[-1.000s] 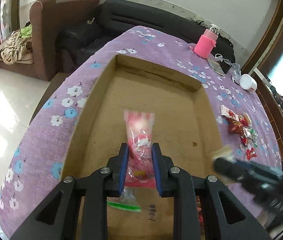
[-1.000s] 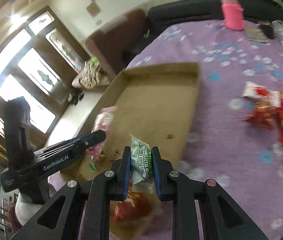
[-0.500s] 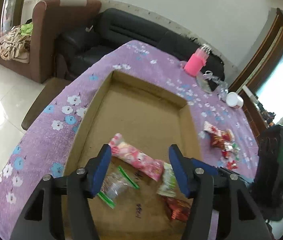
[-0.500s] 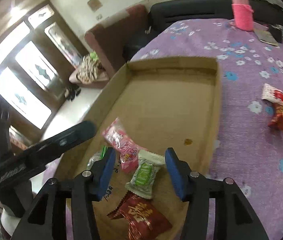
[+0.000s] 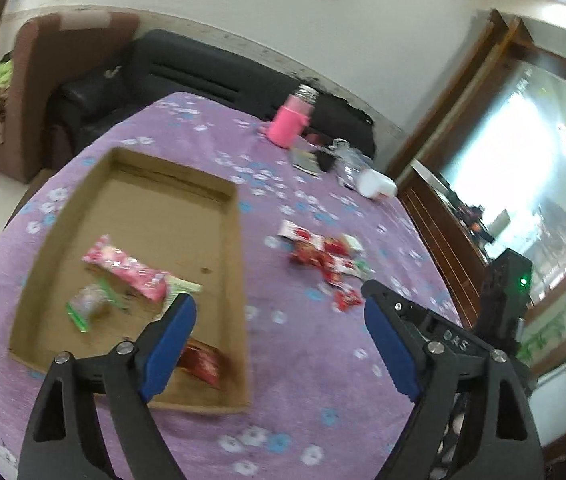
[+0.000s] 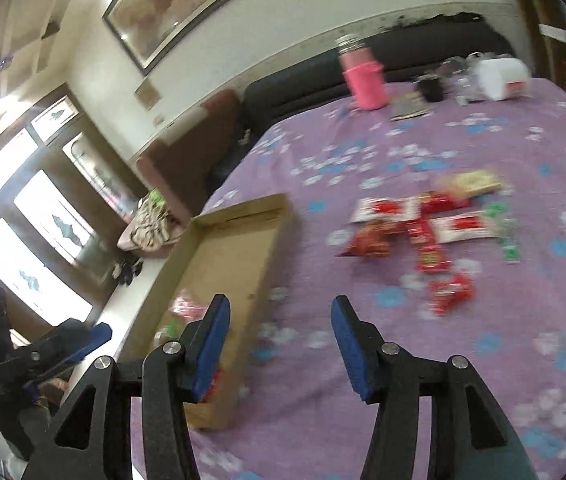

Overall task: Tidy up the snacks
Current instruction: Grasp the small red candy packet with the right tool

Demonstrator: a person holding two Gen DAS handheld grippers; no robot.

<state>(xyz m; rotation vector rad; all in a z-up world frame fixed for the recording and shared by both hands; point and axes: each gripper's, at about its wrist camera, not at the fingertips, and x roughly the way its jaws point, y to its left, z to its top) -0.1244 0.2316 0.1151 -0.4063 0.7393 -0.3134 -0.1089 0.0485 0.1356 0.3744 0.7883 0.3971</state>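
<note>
A shallow cardboard tray [image 5: 239,280] lies on the purple flowered tablecloth. Inside it are a pink packet [image 5: 123,266], a clear bag with a green strip [image 5: 89,304], a green-and-white packet [image 5: 181,288] and a red packet [image 5: 201,360]. My left gripper [image 5: 279,300] hovers over the tray's right wall, its jaws opening with nothing between them. Right of the tray, a loose pile of red and white snack packets [image 5: 323,256] lies on the cloth. My right gripper [image 6: 280,308] stands open and empty between the tray [image 6: 271,248] and the pile [image 6: 423,224].
At the table's far end stand a pink bottle [image 5: 289,122], a white cup [image 5: 377,186] and small dark items. A dark sofa [image 5: 187,72] lies behind the table and a wooden cabinet [image 5: 443,236] to its right. The other gripper's body [image 5: 507,300] shows at the right.
Both grippers opened: the left let go of the pink packet, the right of the green-and-white one, and both packets now lie in the tray. Both hands rose and swung right.
</note>
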